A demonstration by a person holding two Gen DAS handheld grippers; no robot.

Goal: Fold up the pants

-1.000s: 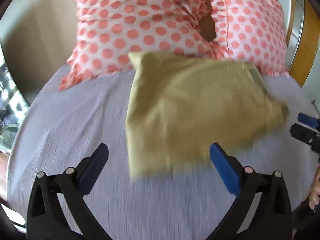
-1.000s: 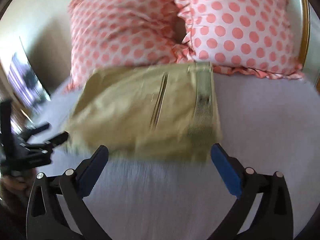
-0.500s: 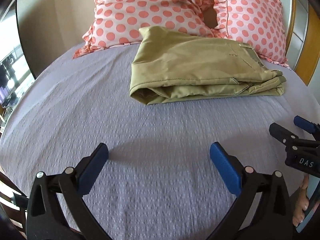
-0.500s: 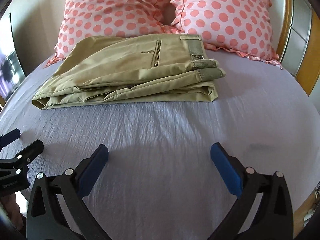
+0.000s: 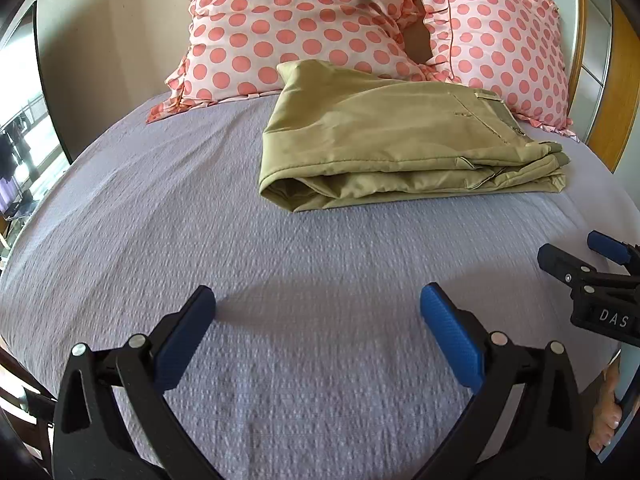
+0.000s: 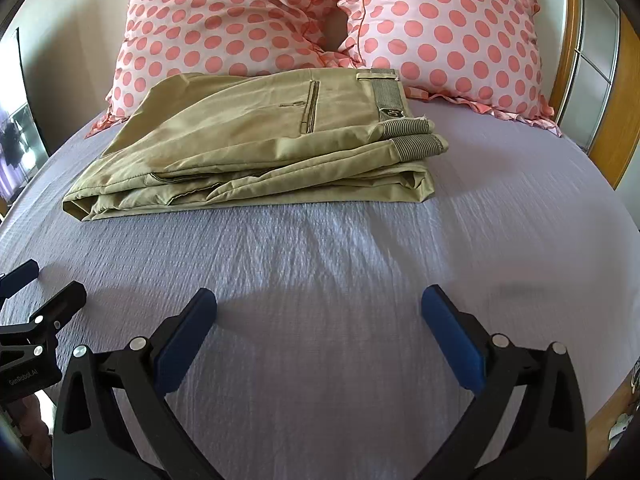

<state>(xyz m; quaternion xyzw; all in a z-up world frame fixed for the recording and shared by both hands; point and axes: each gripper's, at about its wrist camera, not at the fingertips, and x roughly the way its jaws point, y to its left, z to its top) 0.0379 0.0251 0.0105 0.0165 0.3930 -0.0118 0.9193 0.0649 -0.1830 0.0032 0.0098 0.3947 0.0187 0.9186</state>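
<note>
The khaki pants [image 5: 392,140] lie folded in a flat stack on the lilac bedspread [image 5: 200,220], their far edge against the pillows. In the right wrist view the pants [image 6: 260,144] show a back pocket and the striped waistband at the right end. My left gripper [image 5: 318,334] is open and empty, low over the bedspread, well short of the pants. My right gripper [image 6: 319,334] is open and empty too, near the front of the bed. Each gripper shows at the edge of the other's view.
Two white pillows with pink dots [image 6: 224,20] [image 6: 444,28] lean at the head of the bed. A wooden bed frame [image 6: 616,128] runs along the right. A beige wall [image 5: 100,40] and a dark-framed window stand on the left.
Both grippers have pulled back from the pants toward the front of the bed. The pants now lie still and farther away in both views.
</note>
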